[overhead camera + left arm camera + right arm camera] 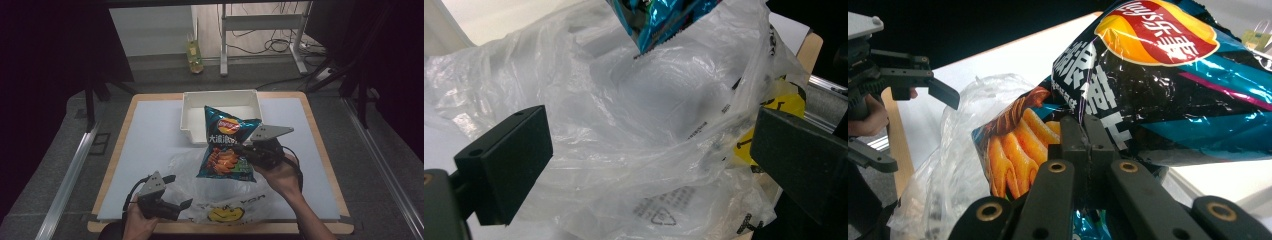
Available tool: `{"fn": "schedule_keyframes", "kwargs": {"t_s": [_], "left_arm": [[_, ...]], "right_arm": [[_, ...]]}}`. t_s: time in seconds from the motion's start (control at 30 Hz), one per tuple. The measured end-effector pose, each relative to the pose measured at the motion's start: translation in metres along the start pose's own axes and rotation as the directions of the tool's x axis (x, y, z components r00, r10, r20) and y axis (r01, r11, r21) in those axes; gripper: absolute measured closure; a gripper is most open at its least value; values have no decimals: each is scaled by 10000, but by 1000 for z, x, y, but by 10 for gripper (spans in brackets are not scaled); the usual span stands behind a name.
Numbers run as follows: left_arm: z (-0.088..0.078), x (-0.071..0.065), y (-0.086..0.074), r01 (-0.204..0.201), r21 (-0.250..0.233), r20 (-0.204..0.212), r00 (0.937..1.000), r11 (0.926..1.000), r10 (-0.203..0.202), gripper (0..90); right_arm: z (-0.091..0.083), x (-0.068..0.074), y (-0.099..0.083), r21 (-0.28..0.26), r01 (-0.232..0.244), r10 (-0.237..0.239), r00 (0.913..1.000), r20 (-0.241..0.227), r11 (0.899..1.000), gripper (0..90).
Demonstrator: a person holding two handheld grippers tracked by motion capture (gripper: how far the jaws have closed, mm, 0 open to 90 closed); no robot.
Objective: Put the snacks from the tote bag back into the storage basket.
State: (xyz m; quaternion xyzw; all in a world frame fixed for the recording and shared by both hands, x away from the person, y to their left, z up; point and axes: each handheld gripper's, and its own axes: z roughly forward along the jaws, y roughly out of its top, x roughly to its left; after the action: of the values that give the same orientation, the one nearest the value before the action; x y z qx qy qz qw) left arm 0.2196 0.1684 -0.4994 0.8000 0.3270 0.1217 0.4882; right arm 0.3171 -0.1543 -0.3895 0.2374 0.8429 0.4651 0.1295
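chip bags [227, 145]: 1 | plastic bags [220, 200]: 1 | white bins [192, 107]: 1 | bottles [194, 55]: 1, possibly | claws [181, 192]: 2

1. The high view is dim at its edges: the room around the white table mat [150, 145] falls into near black on both sides, while the mat itself is evenly lit.
2. The floor beyond the mat is brighter.
3. On the chip bag [1168, 85], glare streaks the foil.
4. The plastic bag [624, 125] looks soft and hazy, with pale highlights.
5. Beside the plastic bag, the near black jaws are slightly blurred.
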Motion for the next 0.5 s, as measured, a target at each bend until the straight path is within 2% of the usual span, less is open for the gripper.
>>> {"fn": "schedule_keyframes", "kwargs": {"t_s": [0.4,0.5], "left_arm": [[-4,-2,1,-233,-324,-132,9997,9992,229,33],[-5,-1,1,-231,-415,-125,9997,9989,226,33]], "right_arm": [[6,-12,19,-159,-13,11,9999,-104,9999,900],[9,-14,26,-205,125,-125,9999,-13,9997,900]]}}
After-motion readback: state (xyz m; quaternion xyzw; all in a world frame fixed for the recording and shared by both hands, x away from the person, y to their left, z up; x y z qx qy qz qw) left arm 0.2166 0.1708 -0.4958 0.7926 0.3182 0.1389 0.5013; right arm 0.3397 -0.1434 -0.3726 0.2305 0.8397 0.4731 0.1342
